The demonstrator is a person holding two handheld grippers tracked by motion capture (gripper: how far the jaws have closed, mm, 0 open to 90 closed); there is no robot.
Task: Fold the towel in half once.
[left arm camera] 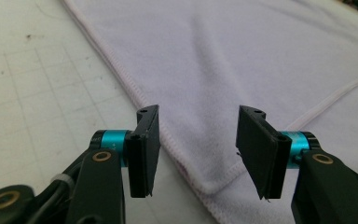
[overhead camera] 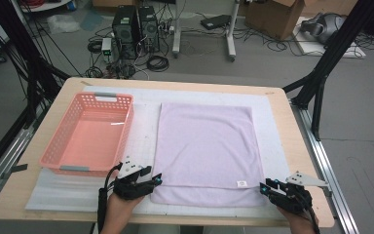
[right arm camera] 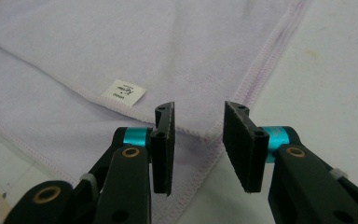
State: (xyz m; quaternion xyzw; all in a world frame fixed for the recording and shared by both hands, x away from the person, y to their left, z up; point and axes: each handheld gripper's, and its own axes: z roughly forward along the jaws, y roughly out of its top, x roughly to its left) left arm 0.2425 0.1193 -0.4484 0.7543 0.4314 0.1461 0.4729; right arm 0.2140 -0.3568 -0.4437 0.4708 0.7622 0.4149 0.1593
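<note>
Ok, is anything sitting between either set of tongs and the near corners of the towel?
Nothing visible. The left tongs stand open around the near-left corner of the lilac towel, and the right tongs stand open at its near-right corner, with only bare white mat beside them. The pink basket sits off to the left, apart from the towel.

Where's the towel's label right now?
In the high view the label sits on the towel near its near right corner, just left of the right gripper.

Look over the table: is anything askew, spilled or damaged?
Nothing is spilled or damaged. The towel lies flat and square, but its fold is uneven: the top layer stops short, leaving a strip of the lower layer at the near edge. The basket sits slightly angled.
</note>
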